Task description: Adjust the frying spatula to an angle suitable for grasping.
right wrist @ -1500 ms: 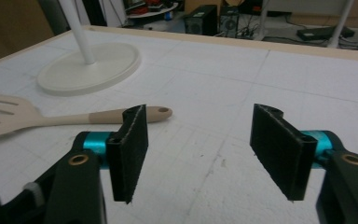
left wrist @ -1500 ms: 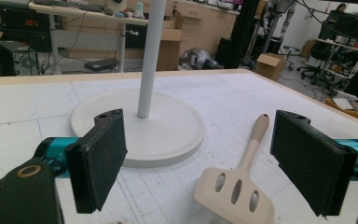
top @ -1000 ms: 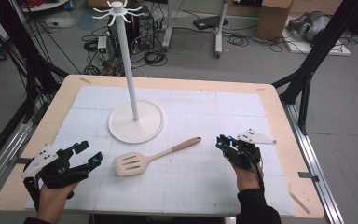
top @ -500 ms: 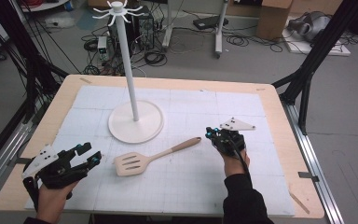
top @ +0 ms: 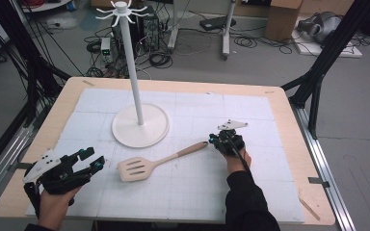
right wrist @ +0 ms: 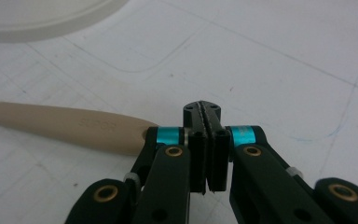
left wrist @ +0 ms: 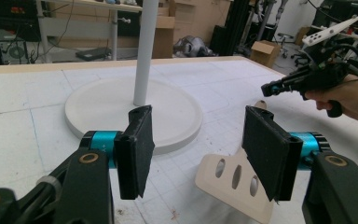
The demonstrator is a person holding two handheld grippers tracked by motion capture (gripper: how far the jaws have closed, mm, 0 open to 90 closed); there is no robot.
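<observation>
Pale matt wooden slotted spatula (top: 160, 162), smooth grain. White matt stand with round base (top: 140, 125), smooth. My black matt plastic right gripper (right wrist: 207, 122), ribbed pads, glossy teal metal collars.

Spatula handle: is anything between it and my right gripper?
Nothing visible. The right gripper sits right at the end of the spatula handle, jaws shut, with only bare mat around it. The stand lies farther back, and the left gripper is off by the blade.
</observation>
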